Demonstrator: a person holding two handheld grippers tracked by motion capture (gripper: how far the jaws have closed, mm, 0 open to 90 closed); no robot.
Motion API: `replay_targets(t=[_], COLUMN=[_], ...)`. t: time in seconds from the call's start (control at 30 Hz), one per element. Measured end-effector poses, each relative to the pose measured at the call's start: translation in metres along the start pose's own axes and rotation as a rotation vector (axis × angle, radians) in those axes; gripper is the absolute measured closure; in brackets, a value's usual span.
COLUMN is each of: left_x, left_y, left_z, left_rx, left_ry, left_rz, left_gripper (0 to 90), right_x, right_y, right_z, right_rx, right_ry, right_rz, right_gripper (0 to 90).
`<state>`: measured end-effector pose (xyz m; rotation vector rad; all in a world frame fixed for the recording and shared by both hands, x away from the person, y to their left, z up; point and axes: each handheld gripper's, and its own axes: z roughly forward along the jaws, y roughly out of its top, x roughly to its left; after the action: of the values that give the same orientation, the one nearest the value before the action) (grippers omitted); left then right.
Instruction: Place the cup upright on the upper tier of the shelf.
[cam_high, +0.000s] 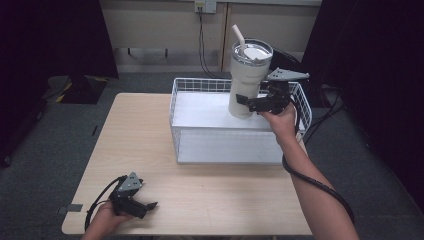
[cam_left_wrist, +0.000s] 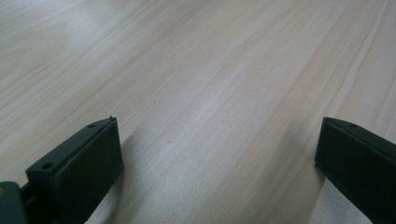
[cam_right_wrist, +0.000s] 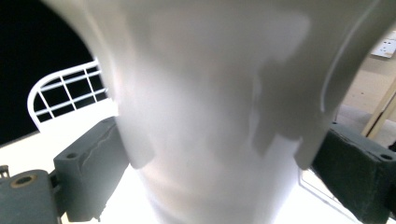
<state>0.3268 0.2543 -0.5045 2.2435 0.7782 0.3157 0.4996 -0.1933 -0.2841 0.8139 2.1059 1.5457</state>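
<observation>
My right tongs (cam_high: 256, 104) are clamped around the lower body of the white tumbler (cam_high: 248, 80), which stands upright, or close to it, over the far right part of the white wire basket (cam_high: 200, 85); I cannot tell whether its base rests on the basket floor or hangs just above it. In the right gripper view the smooth wall of the tumbler (cam_right_wrist: 210, 116) sits between both pads. I judge it rigid and tall, with lid and straw (cam_high: 238, 37) making it top-heavy, and its glossy taper likely slippery, so a low, firm hold below the handle suits it best. My left tongs (cam_high: 145, 206) lie released on the tabletop (cam_high: 200, 190), holding nothing.
</observation>
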Motion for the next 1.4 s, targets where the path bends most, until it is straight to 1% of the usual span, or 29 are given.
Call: replay_targets(t=[0.1,0.23,0.4,0.57,0.6,0.77,0.9,1.1,1.23,1.33,1.4], left_x=[0.000,0.000,0.000,0.000,0.000,0.000,0.000,0.000,0.000,0.000,0.000], left_y=[0.000,0.000,0.000,0.000,0.000,0.000,0.000,0.000,0.000,0.000,0.000], left_z=[0.000,0.000,0.000,0.000,0.000,0.000,0.000,0.000,0.000,0.000,0.000], left_rx=[-0.002,-0.002,-0.002,-0.002,-0.002,-0.002,-0.003,-0.003,-0.003,-0.002,0.001], left_ry=[0.002,0.002,0.002,0.002,0.002,0.002,0.002,0.000,0.000,0.000,0.000], left_rz=[0.000,-0.001,0.000,0.000,0.000,0.000,0.000,-0.005,-0.004,-0.004,0.000], left_gripper=[0.1,0.1,0.1,0.1,0.1,0.1,0.1,0.1,0.1,0.1,0.1], right_x=[-0.001,-0.001,-0.001,0.000,0.002,0.005,0.006,0.013,0.016,0.018,0.021], right_y=[-0.003,-0.004,-0.006,-0.010,-0.011,-0.012,-0.011,-0.012,-0.014,-0.017,-0.020], right_z=[-0.003,-0.009,-0.015,-0.018,-0.019,-0.023,-0.026,-0.033,-0.038,-0.041,-0.043], right_rx=[0.015,0.019,0.050,0.064,0.081,0.090,0.088,0.090,0.078,0.079,0.077], right_ry=[0.003,0.005,0.005,0.024,0.031,0.038,0.040,0.051,0.064,0.076,0.076], right_rz=[0.004,0.005,-0.013,-0.007,-0.016,-0.026,-0.031,-0.063,-0.064,-0.059,-0.069], right_gripper=[8.4,8.3,8.4,8.4,8.4,8.4,8.4,8.9,9.1,9.2,9.5])
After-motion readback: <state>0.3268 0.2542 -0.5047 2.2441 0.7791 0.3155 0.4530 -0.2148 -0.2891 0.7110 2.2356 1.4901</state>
